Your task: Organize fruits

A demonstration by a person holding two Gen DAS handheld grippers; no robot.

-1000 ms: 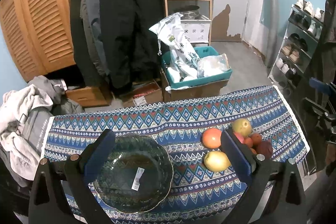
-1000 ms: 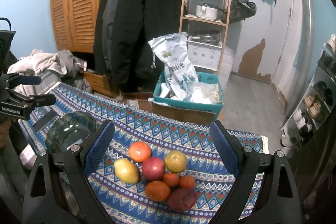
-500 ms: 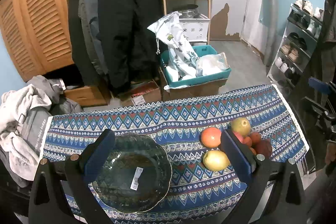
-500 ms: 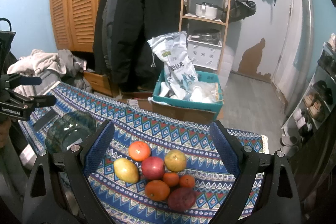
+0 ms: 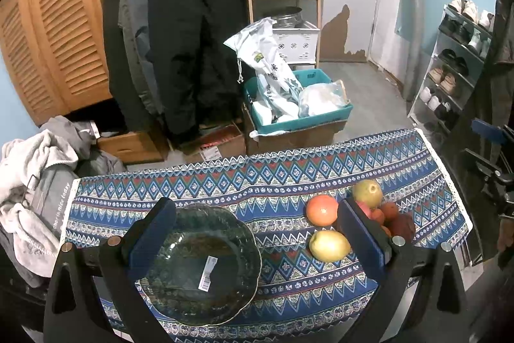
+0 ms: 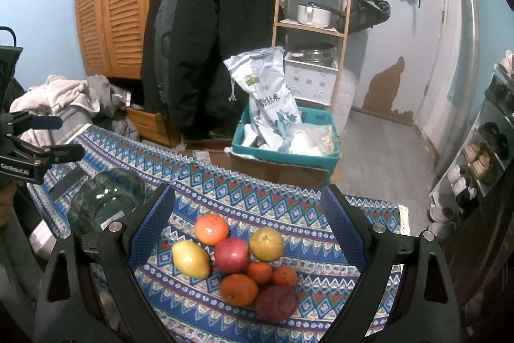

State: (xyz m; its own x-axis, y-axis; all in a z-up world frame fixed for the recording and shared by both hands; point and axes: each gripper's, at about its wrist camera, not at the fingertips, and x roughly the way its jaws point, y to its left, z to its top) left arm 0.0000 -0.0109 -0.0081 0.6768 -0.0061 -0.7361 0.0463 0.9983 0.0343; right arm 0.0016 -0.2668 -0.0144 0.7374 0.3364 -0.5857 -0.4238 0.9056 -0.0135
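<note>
Change since earlier: almost nothing; both views have shifted only slightly, and no fruit has left its place.
Left fingers: the left gripper (image 5: 257,233) hangs above the surface with its fingers (image 5: 151,237) wide apart and empty, framing the glass bowl (image 5: 199,266).
Right fingers: the right gripper (image 6: 247,221) has its fingers (image 6: 151,227) spread wide too, holding nothing, with the fruit pile between them in its view.
Fruit pile: orange (image 6: 211,229), yellow pear (image 6: 190,259), red apple (image 6: 232,255) and green pear (image 6: 266,244) sit touching or just beside one another; two small tangerines (image 6: 259,272), a larger tangerine (image 6: 238,289) and a dark red fruit (image 6: 276,303) lie nearest the camera.
Bowl: empty, a white label (image 5: 207,274) showing on the glass, standing well apart from the pile on the patterned cloth (image 5: 273,172).
Meaning for the task: nothing is sorted yet; this reads as a pause before the first pick.
Next move, as I judge it: the right gripper would drop onto an outer fruit, probably the yellow pear or orange, since these lie closest to the bowl.
Risk: round fruit packed together may roll when a neighbour is lifted.
</note>
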